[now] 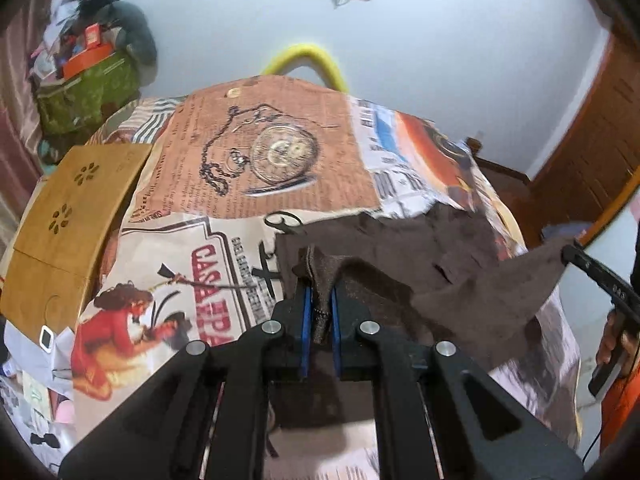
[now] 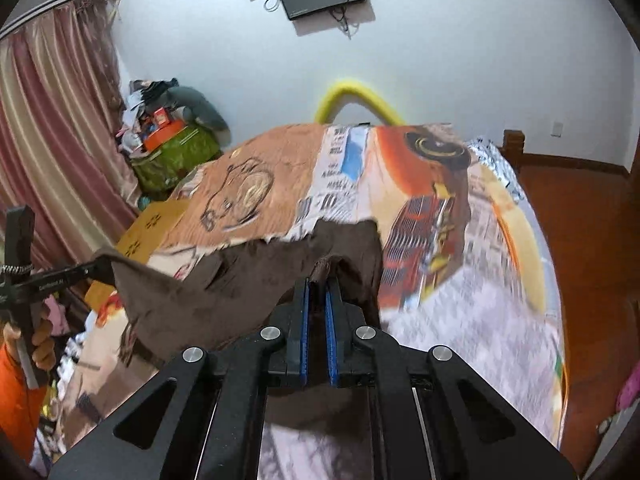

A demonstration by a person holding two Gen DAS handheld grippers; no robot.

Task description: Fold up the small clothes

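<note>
A small dark brown garment (image 1: 404, 256) hangs lifted over the bed, stretched between both grippers. My left gripper (image 1: 320, 284) is shut on one corner of it, the cloth pinched between the blue pads. My right gripper (image 2: 320, 280) is shut on the other corner of the garment (image 2: 248, 280). In the left wrist view the right gripper (image 1: 568, 254) shows at the far right, holding the cloth's tip. In the right wrist view the left gripper (image 2: 98, 268) shows at the far left, holding the other tip. The garment's far edge drapes onto the bed.
The bed is covered by a printed sheet (image 1: 260, 152) with a pocket-watch picture. A wooden lap table (image 1: 72, 208) lies on its left side. A green bag (image 2: 176, 156) with clutter stands by the curtain (image 2: 48, 128). A yellow tube (image 2: 356, 96) arches behind the bed.
</note>
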